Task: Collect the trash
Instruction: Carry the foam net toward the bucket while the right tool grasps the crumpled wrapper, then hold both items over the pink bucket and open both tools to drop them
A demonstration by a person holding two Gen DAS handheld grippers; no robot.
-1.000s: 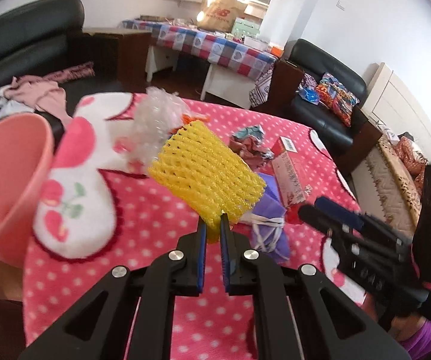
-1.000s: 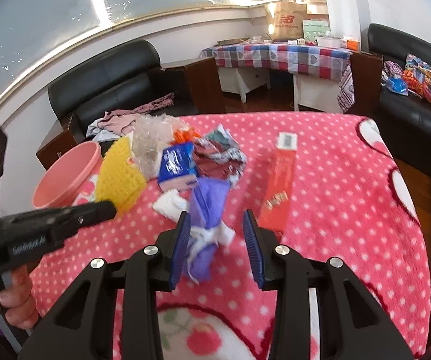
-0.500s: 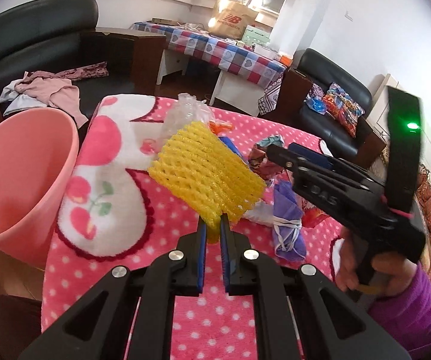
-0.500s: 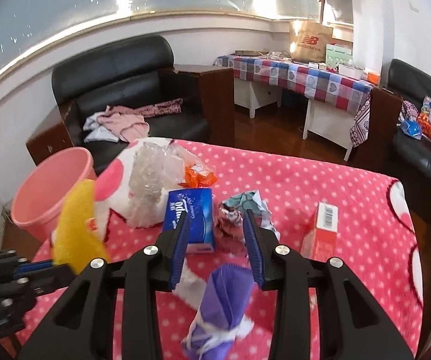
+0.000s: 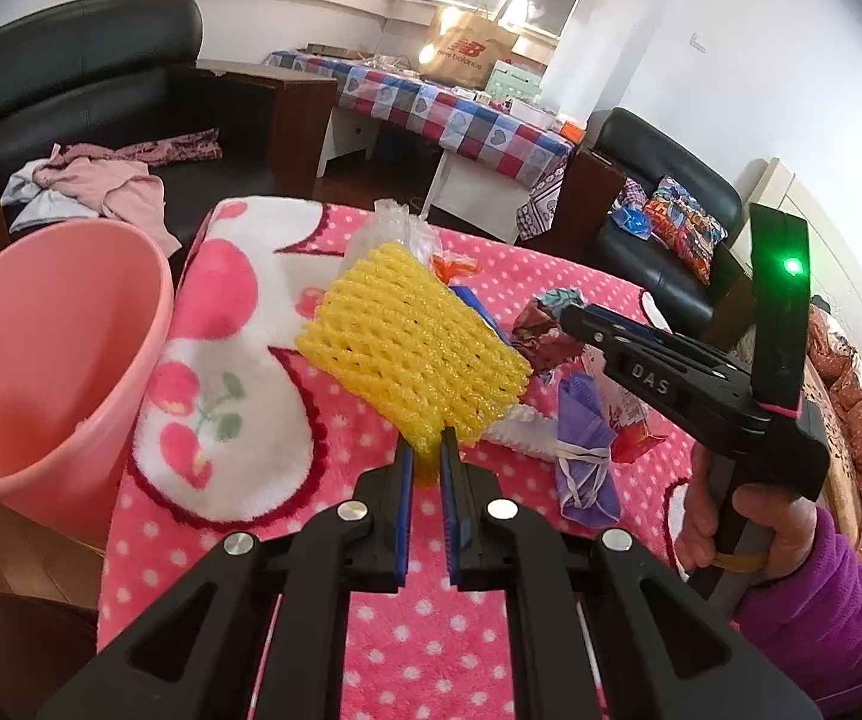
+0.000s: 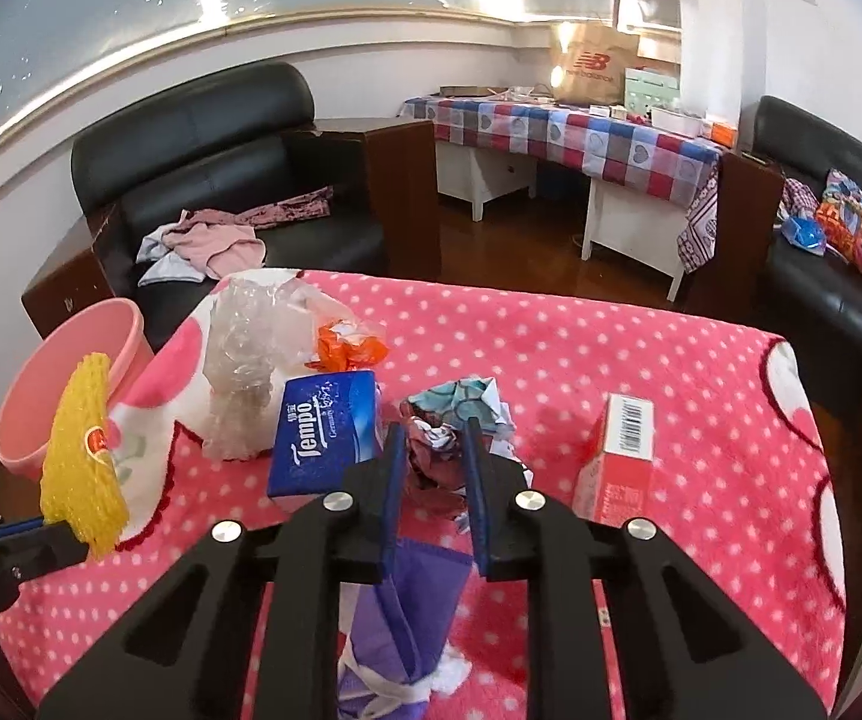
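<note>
left claw point(image 5: 425, 468) clamped on yellow foam net point(image 5: 413, 354), bin point(image 5: 41, 360) next; right claw point(image 6: 431, 456) just been closing on crumpled wrapper point(image 6: 448, 420), lift after.

White walls; black sofa point(image 6: 203, 138) — checked tablecloth point(image 6: 580, 132); wooden floor point(image 6: 520, 240)

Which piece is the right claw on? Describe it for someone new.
On the pink dotted blanket, between the blue tissue pack and red box, lies a crumpled wrapper ball. Printed teal, white and maroon, it alone is wadded.
</note>
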